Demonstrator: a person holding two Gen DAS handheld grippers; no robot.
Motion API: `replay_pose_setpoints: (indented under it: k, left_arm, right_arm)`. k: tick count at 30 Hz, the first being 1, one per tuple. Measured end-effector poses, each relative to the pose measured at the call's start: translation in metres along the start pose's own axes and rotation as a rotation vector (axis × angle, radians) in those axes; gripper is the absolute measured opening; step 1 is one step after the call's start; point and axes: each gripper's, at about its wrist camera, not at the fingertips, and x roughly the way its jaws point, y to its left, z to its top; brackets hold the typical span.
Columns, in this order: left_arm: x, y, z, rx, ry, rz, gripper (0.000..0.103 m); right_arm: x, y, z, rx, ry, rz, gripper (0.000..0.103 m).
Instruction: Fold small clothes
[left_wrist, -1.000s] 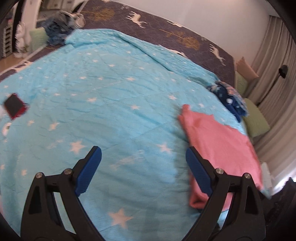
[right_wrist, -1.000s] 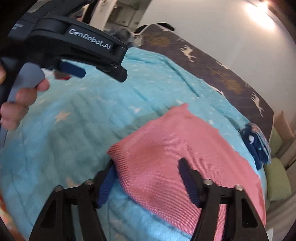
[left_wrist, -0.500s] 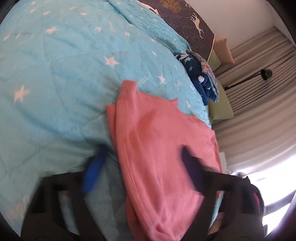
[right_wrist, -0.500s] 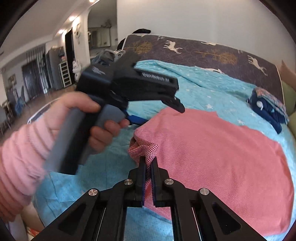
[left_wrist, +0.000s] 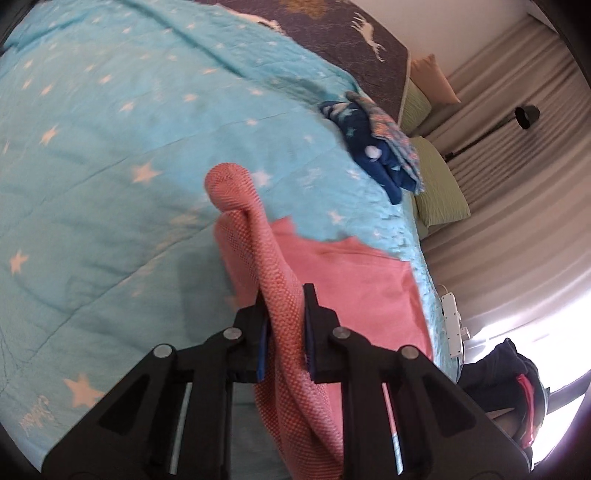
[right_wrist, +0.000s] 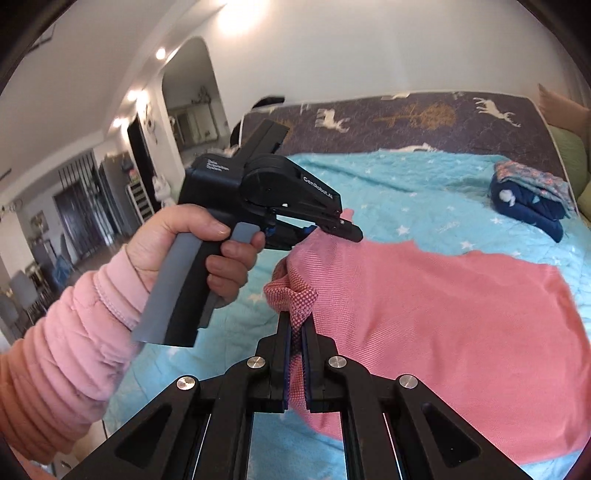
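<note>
A pink knit garment (right_wrist: 443, 314) lies on the turquoise star quilt (right_wrist: 406, 184). My left gripper (left_wrist: 284, 295) is shut on the garment's edge (left_wrist: 280, 302), and a fold of it rises past the fingers to a rounded tip (left_wrist: 231, 181). In the right wrist view the left gripper (right_wrist: 332, 225) pinches the garment's left edge, held by a hand in a pink sleeve. My right gripper (right_wrist: 295, 321) is shut on a bunched corner (right_wrist: 291, 295) of the same garment, just below the left gripper.
A folded stack of dark blue and floral clothes (left_wrist: 373, 147) (right_wrist: 528, 195) sits on the quilt near the far right edge. Green pillows (left_wrist: 439, 184), a floor lamp (left_wrist: 524, 114) and curtains lie beyond the bed's right side. A white power strip (left_wrist: 452, 325) lies on the floor.
Both grippers were open a second ago. The right one shut on the pink corner first, then the left one swung over to the garment and shut on its edge, lifting a fold.
</note>
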Motion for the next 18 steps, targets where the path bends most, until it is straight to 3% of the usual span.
replay_pose_setpoints:
  k: [10, 18]
  left_arm:
    - [0.048, -0.129, -0.002, 0.189, 0.040, -0.048, 0.017]
    - [0.137, -0.208, -0.035, 0.322, 0.179, -0.017, 0.017]
  right_arm:
    - [-0.086, -0.066, -0.006, 0.129, -0.154, -0.080, 0.004]
    - [-0.130, -0.137, -0.038, 0.288, -0.158, -0.206, 0.004]
